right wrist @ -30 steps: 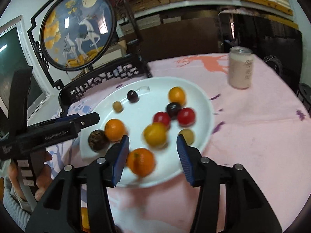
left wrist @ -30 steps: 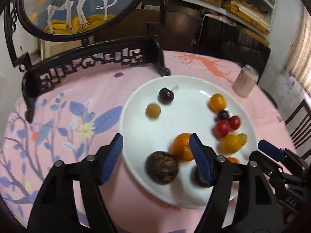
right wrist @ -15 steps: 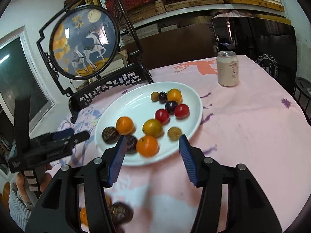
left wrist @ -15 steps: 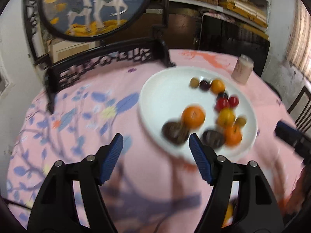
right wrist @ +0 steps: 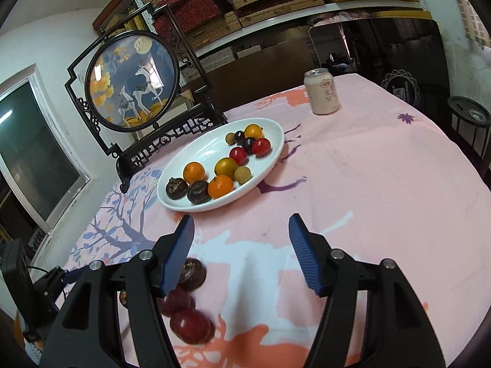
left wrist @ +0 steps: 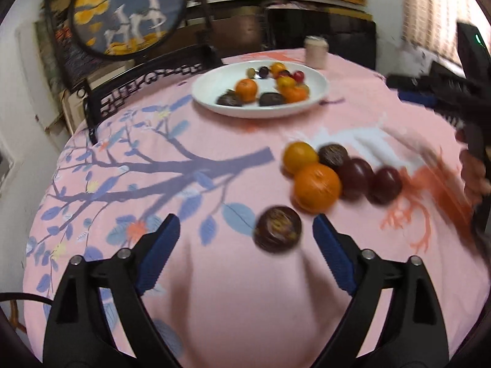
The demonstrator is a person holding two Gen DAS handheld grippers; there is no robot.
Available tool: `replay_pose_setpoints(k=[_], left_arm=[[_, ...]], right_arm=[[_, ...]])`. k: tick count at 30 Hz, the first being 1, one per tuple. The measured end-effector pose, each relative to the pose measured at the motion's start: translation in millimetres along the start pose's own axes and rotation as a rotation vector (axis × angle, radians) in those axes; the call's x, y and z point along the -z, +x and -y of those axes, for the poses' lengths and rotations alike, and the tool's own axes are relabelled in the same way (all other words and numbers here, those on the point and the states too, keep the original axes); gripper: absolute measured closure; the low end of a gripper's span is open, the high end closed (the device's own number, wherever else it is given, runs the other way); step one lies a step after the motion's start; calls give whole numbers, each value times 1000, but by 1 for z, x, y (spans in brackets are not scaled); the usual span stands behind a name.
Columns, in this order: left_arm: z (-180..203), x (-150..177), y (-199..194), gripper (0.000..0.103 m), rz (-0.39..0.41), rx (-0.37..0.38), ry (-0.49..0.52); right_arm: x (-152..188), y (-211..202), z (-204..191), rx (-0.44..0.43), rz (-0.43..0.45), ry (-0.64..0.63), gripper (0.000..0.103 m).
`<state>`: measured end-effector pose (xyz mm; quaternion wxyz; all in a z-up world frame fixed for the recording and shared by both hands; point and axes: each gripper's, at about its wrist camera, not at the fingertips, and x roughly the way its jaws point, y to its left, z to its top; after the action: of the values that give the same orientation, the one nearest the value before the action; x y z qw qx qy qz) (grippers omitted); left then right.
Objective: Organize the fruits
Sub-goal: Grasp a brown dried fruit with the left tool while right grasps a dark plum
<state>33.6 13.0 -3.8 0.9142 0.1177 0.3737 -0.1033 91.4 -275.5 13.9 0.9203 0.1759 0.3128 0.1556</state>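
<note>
My left gripper (left wrist: pixel 245 254) hangs low over the pink tablecloth, its jaws opening. A dark round fruit (left wrist: pixel 277 233) lies on the cloth between the fingers, nearer the right pad, and neither pad touches it. Just beyond lie an orange (left wrist: pixel 317 187), a yellow-orange fruit (left wrist: pixel 299 156), a dark brown fruit (left wrist: pixel 333 155) and two dark red plums (left wrist: pixel 356 178). My right gripper (right wrist: pixel 242 251) has its jaws opening with only bare cloth between them. The plums (right wrist: pixel 190 322) and a brown fruit (right wrist: pixel 191 274) sit behind its left finger. The white plate (right wrist: pixel 199 150) holds several fruits.
A drink can (right wrist: pixel 322 92) stands at the far side of the table beyond the plate. A round deer picture in a black carved stand (right wrist: pixel 132 82) rises at the far left. A hand (left wrist: pixel 472 168) holding the other gripper shows at the right edge of the left wrist view.
Both grippers have drawn back from the plate to the near part of the table. The loose fruits on the cloth have come into view. Both pairs of jaws stand wider.
</note>
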Motion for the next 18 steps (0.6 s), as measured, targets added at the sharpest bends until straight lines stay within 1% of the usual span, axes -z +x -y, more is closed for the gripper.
replay_pose_setpoints(k=[2, 5, 7, 9, 11, 12, 13, 14, 15, 16, 17, 18], left_arm=[[9, 2, 7, 12, -32, -10, 36], [17, 2, 20, 12, -72, -17, 62], [22, 2, 28, 12, -92, -37, 81], [23, 0, 36, 14, -106, -63, 89], [17, -3, 40, 25, -106, -54, 68], [12, -5, 42, 36, -111, -37, 48], [7, -7, 44, 49, -119, -25, 25], [1, -8, 46, 54, -128, -5, -1], [-7, -9, 48, 63, -137, 30, -38], [-11, -8, 48, 63, -141, 38, -61], [-15, -8, 47, 63, -142, 26, -74], [-18, -7, 47, 63, -142, -4, -81]], right_arm=[[2, -2, 1, 3, -1, 5, 39], [5, -2, 3, 4, -8, 14, 39], [6, -2, 3, 3, -11, 13, 39], [7, -3, 2, 1, -9, 8, 38], [8, -3, 1, 0, -12, 6, 38], [8, -3, 0, -3, -17, 4, 38], [9, -3, 0, -5, -20, 3, 38], [10, -3, -1, -8, -25, 0, 39], [12, -3, -3, -11, -31, -8, 39], [13, -3, -4, -14, -36, -14, 39], [14, -3, -6, -17, -40, -21, 39], [17, -4, -9, -25, -50, -35, 39]])
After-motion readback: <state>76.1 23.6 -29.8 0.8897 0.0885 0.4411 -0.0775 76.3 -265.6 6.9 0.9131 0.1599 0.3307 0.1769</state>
